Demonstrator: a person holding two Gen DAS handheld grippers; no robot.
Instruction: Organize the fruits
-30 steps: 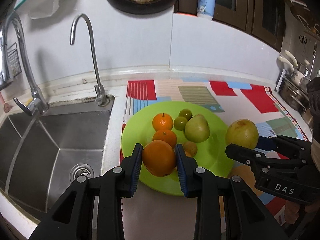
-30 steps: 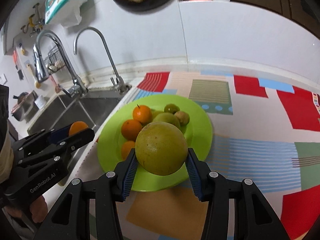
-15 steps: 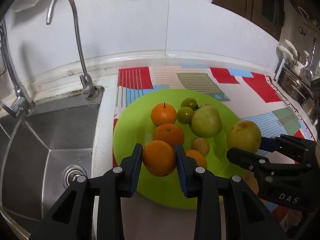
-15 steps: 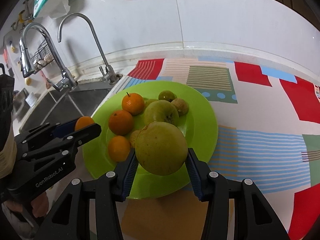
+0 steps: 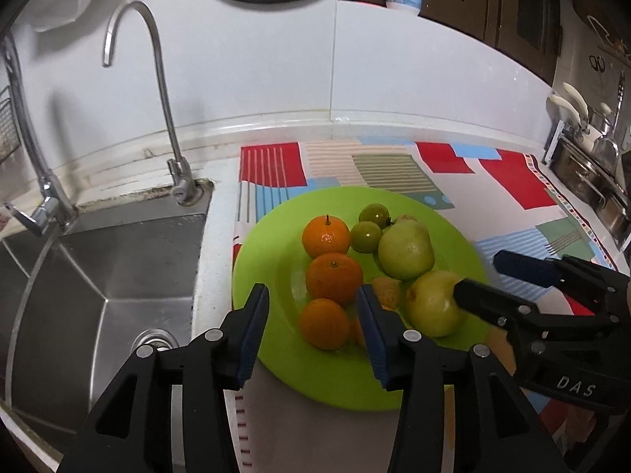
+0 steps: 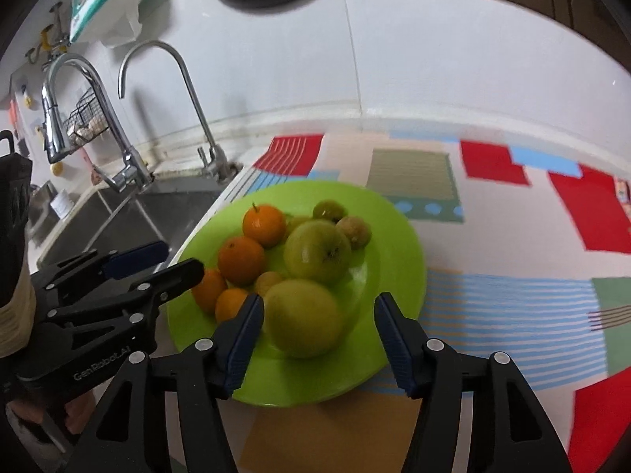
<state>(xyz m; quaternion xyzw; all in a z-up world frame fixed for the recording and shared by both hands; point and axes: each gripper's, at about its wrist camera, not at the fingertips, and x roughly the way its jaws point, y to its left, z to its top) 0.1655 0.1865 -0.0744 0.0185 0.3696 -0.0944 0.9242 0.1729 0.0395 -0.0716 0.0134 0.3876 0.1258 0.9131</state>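
Orange skin, smooth and faintly glossy, marks the orange [image 5: 324, 323] lying on the near part of the green plate [image 5: 268, 252]; it sits straight ahead of the left gripper [image 5: 311, 331], between its blue pads but clear of both, so the jaws, which have just been opening, stand apart with nothing gripped. The fruit is round with no long axis to speak of, and it rests just in front of a second orange [image 5: 334, 278], with a third, stalked one [image 5: 326, 236] farther back. Beside it the yellow-green pear [image 6: 305, 317], broader and dull-skinned, lies on the plate's near right part, directly ahead of the right gripper [image 6: 317, 333]; those jaws have likewise just been opening, and a gap shows on both sides of the fruit, wider on the right. Each gripper is nearest its own fruit, so the likely next move is for both to draw back. Behind stand a green apple [image 6: 317, 252] and smaller greenish fruits; the plate rests on a patterned mat [image 6: 512, 213] on the worktop, with the steel sink [image 5: 98, 276] just to its left.
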